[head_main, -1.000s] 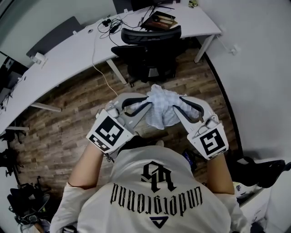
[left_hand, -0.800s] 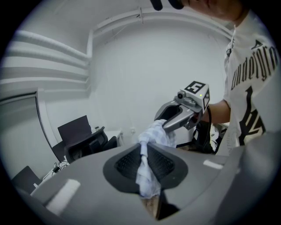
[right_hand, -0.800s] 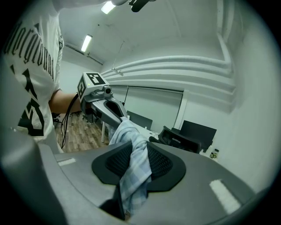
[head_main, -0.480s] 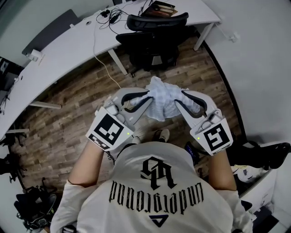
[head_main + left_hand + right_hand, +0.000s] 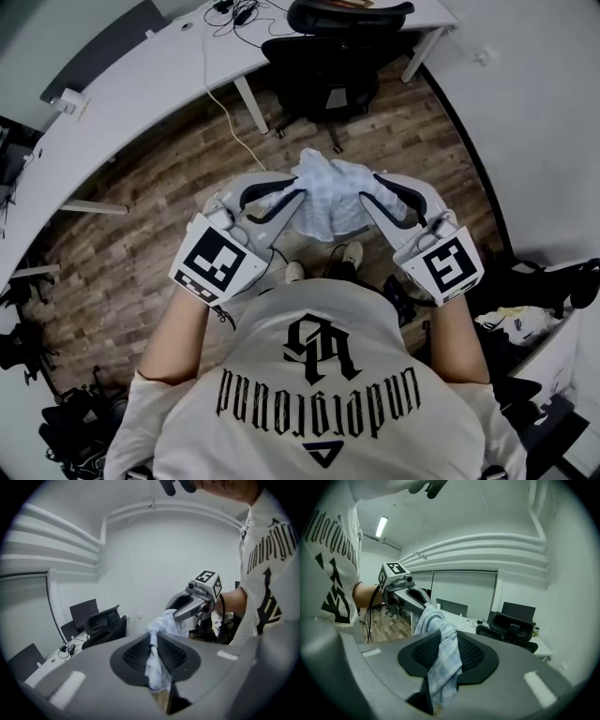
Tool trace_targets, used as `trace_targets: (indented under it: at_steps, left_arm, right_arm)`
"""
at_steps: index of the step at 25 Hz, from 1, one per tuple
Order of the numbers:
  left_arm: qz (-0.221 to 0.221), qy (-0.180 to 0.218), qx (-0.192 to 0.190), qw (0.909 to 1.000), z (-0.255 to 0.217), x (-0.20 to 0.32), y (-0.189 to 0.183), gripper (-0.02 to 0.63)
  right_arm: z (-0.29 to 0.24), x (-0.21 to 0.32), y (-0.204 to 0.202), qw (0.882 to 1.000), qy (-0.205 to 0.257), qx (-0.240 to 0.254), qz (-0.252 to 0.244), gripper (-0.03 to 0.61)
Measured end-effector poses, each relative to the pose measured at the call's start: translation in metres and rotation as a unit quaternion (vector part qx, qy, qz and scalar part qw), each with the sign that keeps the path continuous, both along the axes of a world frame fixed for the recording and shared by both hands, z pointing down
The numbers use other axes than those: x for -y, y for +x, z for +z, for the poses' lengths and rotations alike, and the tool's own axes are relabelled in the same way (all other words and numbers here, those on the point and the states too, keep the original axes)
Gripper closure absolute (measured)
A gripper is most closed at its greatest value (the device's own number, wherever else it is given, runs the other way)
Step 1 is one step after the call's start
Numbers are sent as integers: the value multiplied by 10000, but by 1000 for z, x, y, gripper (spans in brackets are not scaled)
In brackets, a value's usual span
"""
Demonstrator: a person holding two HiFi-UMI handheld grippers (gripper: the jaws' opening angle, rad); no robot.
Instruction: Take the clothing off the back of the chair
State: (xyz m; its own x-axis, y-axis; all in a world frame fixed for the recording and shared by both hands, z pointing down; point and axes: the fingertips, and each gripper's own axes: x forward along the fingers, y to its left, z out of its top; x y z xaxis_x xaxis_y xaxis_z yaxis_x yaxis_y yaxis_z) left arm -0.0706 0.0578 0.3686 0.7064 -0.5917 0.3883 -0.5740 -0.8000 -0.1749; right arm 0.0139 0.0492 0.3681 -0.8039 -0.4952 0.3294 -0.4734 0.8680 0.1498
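A pale blue checked garment hangs bunched in the air between my two grippers, in front of the person's chest. My left gripper is shut on its left side, with cloth pinched between the dark pads. My right gripper is shut on its right side, and a fold of cloth runs down between its jaws. The black office chair stands at the top of the head view, well apart from the garment. That chair also shows past the right gripper's jaws.
A long white desk with cables curves along the top left. A white wall rises on the right, with dark bags at its foot. More black clutter lies at the bottom left on the wooden floor.
Both grippers, still holding the garment, have drawn back from the chair; the chair and desk have slid toward the top of the head view. The garment stays bunched between them.
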Motion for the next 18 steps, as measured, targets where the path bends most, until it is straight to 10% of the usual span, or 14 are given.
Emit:
trace_targets:
  at_steps: [18]
  left_arm:
    - [8, 4, -311, 9995, 26, -55, -64, 526]
  right_arm:
    - [28, -61, -55, 9986, 174, -91, 501, 469]
